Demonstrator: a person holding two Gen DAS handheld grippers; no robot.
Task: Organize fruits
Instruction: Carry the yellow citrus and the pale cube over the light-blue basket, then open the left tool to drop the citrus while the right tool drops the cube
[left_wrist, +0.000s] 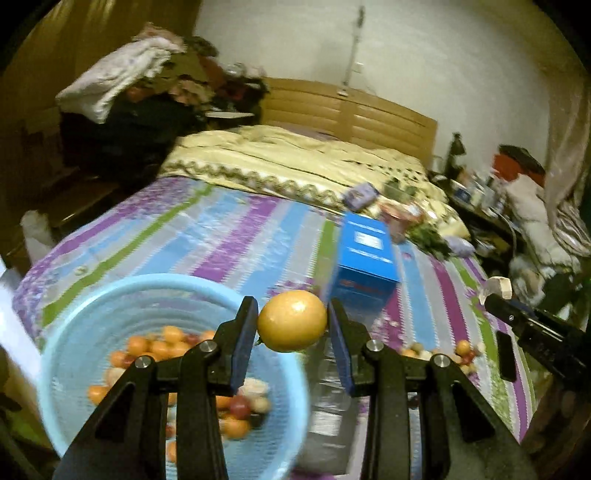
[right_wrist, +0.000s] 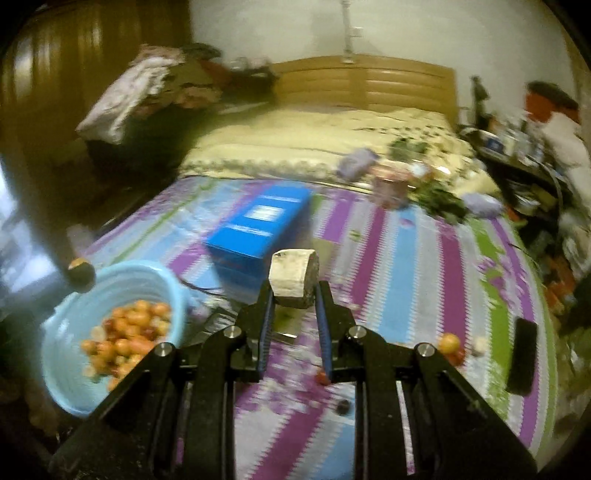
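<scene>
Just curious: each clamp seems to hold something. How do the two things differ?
The left gripper holds a round, smooth yellow fruit; the right gripper holds a pale, blocky chunk with flat faces. The fruit is shiny, the chunk dull and rough. Both are pinched between blue pads above the striped bedspread.

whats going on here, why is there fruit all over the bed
A person is sorting fruit on a striped bedspread with a tool in each hand. The left tool grips a round yellow fruit beside a light blue basin already holding many small orange and red fruits. The right tool holds a pale chunky piece I can't identify. A few loose small fruits remain on the bed.
</scene>
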